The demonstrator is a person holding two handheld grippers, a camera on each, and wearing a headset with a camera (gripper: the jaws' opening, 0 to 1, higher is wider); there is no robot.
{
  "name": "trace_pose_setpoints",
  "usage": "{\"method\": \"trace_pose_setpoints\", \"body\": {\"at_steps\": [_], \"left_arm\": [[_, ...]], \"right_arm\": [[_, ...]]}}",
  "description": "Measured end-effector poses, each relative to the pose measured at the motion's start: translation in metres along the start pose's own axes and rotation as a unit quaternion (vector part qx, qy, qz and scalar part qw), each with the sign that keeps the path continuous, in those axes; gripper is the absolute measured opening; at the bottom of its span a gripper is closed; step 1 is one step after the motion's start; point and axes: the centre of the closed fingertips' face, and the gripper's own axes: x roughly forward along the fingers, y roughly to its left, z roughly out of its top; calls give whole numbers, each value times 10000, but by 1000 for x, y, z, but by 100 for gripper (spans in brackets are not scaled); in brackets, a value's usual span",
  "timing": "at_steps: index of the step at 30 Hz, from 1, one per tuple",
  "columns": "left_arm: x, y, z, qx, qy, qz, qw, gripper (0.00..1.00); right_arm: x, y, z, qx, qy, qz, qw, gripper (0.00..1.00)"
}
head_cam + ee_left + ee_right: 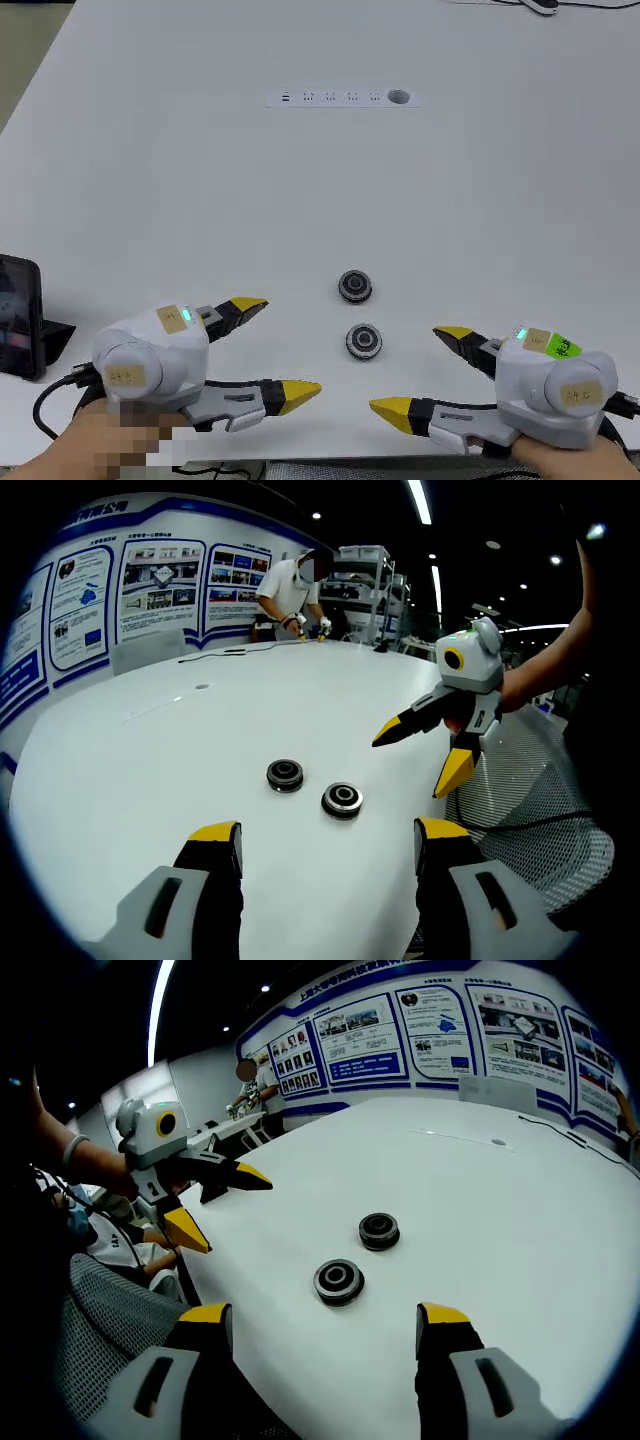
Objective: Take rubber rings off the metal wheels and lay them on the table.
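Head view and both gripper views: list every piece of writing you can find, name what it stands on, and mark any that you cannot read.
On the left gripper, tan stickers: writing too small to read.
On the right gripper, a tan sticker and a green sticker: too small to read.
On the wall posters: text blurred, unreadable.
On the power strip: markings too small to read.
No text can be quoted.

A white power strip (pixel 340 97) lay flat in the far middle, its sockets in a row. A dark-screened device (pixel 18 315) leaned on a stand at the left edge. Blue-framed wall posters (pixel 150 580) hung behind; a person (pixel 285 592) stood near shelving (pixel 365 575).
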Motion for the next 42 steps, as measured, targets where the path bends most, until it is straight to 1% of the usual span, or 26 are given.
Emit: {"method": "trace_pose_setpoints", "body": {"at_steps": [5, 8, 10, 14, 17, 20, 22, 25, 27, 31, 36, 42], "left_arm": [[6, -5, 0, 100, 53, -101, 9999, 67], [8, -8, 1, 164, 62, -167, 9997, 63], [10, -9, 1, 191, 82, -172, 9996, 61], [13, -11, 2, 227, 92, -217, 9995, 58], [15, -11, 3, 270, 93, -234, 9993, 55], [18, -12, 4, 280, 112, -246, 9992, 53], [20, -13, 3, 283, 134, -274, 9991, 52], [24, -15, 4, 331, 158, -308, 9989, 47], [27, -16, 4, 357, 182, -314, 9987, 45], [32, -16, 7, 388, 209, -321, 9985, 45], [39, -19, 10, 460, 257, -371, 9979, 38], [46, -21, 11, 562, 345, -445, 9968, 33]], "right_arm": [[2, 1, 0, 159, -24, 33, 9999, 72], [3, 1, -1, 260, -34, 70, 9996, 69], [3, 1, -1, 316, -41, 85, 9995, 65], [4, 1, -2, 452, -53, 107, 9989, 60], [4, 0, -3, 504, -57, 103, 9987, 56], [5, 0, -3, 538, -58, 91, 9985, 53], [6, -1, -3, 589, -47, 97, 9982, 49], [8, -3, -3, 647, -44, 80, 9979, 44], [9, -4, -3, 672, -47, 65, 9977, 43], [10, -5, -2, 724, -46, 77, 9973, 38], [12, -6, -3, 785, -45, 76, 9969, 31], [13, -9, -4, 861, -48, 59, 9963, 27]]}}
